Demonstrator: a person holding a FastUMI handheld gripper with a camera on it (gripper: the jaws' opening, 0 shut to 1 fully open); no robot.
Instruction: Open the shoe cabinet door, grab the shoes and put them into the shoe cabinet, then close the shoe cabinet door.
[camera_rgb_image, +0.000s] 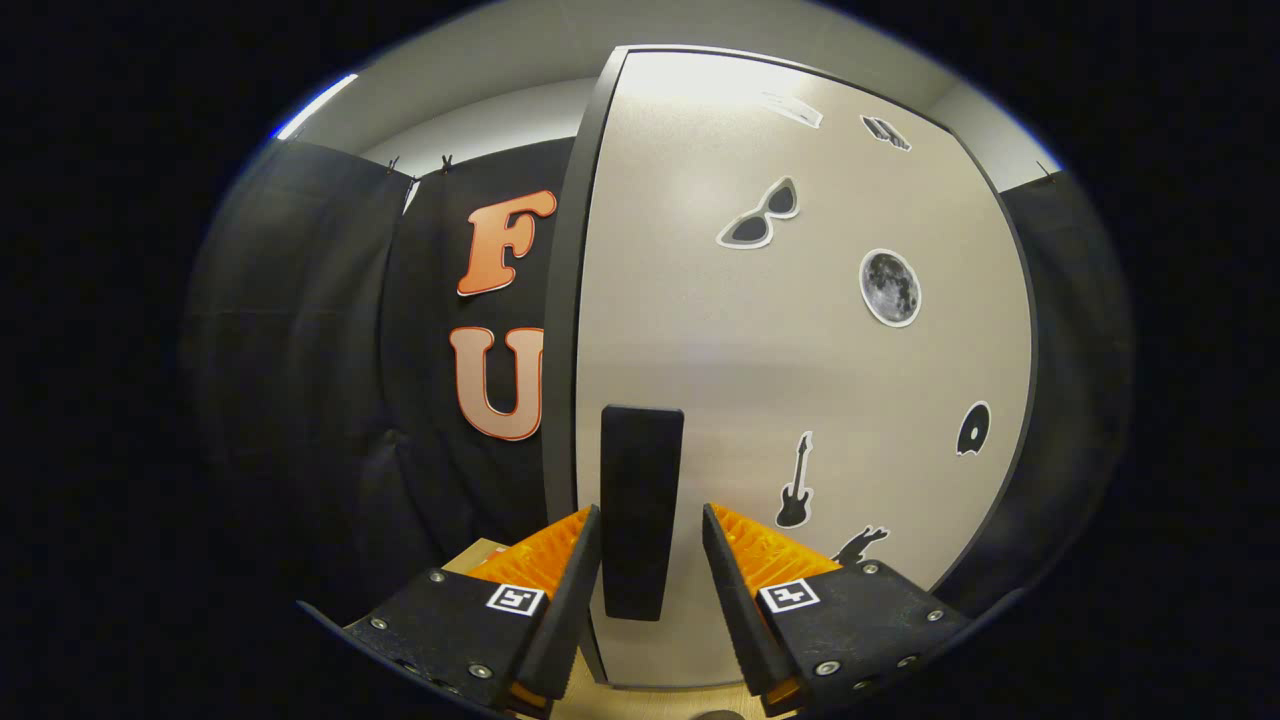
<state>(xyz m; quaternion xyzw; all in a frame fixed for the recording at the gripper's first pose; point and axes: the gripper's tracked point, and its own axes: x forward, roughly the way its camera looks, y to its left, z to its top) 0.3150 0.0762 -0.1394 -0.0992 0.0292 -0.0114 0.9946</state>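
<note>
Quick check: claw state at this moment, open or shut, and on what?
Claw: open, one finger on each side of the black door handle with a gap to each; not gripping it yet.

Light wooden floor (480, 553) carries the shoe cabinet (780, 350), standing upright

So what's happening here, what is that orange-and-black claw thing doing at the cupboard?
A person is holding a hand-held two-finger gripper with orange and black fingers up to a pale grey shoe cabinet door dotted with stickers. The door's black upright bar handle sits between the open fingers, with a small gap on each side, so nothing is gripped yet. The door looks closed or nearly so, which suggests the gripper is about to close on the handle.
</note>
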